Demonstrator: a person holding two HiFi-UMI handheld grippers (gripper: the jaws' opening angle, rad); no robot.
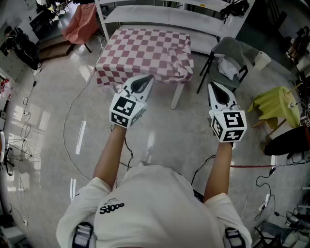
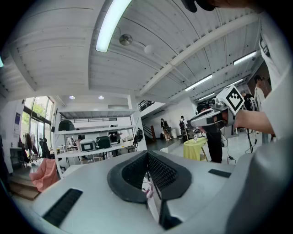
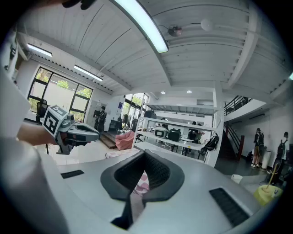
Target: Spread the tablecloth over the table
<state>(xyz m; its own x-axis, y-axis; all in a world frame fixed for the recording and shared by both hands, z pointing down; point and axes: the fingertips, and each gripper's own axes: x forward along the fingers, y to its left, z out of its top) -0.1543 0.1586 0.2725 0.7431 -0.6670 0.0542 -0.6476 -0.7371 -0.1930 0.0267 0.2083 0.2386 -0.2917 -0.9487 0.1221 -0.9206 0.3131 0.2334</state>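
Note:
A pink-and-white checked tablecloth [image 1: 145, 51] lies over a small white table, whose front right leg [image 1: 178, 96] shows; the cloth is bunched at the front right corner. Both grippers hover side by side in front of the table, clear of the cloth. My left gripper [image 1: 149, 77] is shut and empty, its tip near the table's front edge. My right gripper [image 1: 211, 85] is shut and empty too, off the front right corner. A sliver of the cloth [image 2: 146, 188] shows below the closed jaws in the left gripper view. The cloth [image 3: 143, 183] shows the same way in the right gripper view.
A grey chair [image 1: 227, 60] with white fabric on it stands right of the table. Beyond it are a white bucket [image 1: 262, 60] and a yellow-green covered stool [image 1: 276, 106]. White shelving [image 1: 169, 14] runs behind. A pink-draped chair [image 1: 82, 22] stands far left. Cables [image 1: 72, 111] cross the floor.

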